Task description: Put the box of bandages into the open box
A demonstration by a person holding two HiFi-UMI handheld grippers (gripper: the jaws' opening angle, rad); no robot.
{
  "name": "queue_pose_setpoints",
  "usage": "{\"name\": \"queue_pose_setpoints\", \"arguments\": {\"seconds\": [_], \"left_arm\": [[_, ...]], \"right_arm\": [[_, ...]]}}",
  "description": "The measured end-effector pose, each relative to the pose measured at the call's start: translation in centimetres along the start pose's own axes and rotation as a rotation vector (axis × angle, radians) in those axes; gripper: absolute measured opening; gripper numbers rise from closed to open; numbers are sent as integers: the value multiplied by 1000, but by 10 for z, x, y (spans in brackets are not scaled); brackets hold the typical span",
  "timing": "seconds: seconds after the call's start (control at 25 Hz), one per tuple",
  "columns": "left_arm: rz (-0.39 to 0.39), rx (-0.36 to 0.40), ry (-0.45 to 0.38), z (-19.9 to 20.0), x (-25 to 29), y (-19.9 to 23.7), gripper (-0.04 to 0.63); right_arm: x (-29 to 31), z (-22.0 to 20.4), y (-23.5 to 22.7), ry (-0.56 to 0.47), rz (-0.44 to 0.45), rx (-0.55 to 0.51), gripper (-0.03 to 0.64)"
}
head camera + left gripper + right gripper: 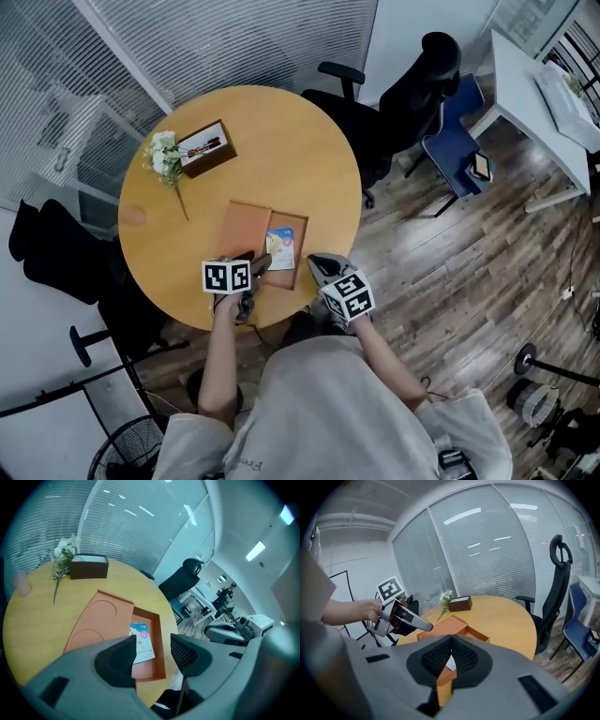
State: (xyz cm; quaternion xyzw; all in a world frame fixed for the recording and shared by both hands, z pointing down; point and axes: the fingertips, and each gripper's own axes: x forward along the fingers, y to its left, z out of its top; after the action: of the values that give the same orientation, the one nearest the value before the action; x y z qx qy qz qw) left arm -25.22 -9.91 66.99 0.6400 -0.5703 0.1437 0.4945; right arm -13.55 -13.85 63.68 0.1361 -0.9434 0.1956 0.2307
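Note:
An orange open box lies on the round wooden table (309,159), its lid (243,231) folded out to the left of the tray (298,246). The box of bandages (280,247) (143,644), white and light blue, lies flat inside the tray. My left gripper (259,265) (153,651) hovers over the tray's near left corner, jaws open and empty, with the bandage box below them. My right gripper (315,263) (451,654) is shut at the tray's near right corner; the tray wall (444,682) shows through the gap beneath its pads. The left gripper (401,618) appears in the right gripper view.
A dark brown tissue box (206,147) and a sprig of white flowers (164,157) lie at the table's far left. A black office chair (412,94), a blue chair (455,141) and a white desk (544,103) stand beyond the table. The table's near edge is just below both grippers.

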Motion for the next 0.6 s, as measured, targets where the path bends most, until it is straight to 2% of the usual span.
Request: {"name": "queue_pose_setpoints", "arguments": {"seconds": [0.16, 0.4, 0.6], "left_arm": [[7, -58, -99, -8, -21, -5, 207], [73, -64, -230, -18, -43, -7, 206], [217, -9, -268, -37, -56, -4, 206]], "right_arm": [[2, -6, 11, 17, 29, -9, -3], [6, -11, 23, 27, 63, -32, -3], [2, -15, 28, 35, 74, -41, -3]]}}
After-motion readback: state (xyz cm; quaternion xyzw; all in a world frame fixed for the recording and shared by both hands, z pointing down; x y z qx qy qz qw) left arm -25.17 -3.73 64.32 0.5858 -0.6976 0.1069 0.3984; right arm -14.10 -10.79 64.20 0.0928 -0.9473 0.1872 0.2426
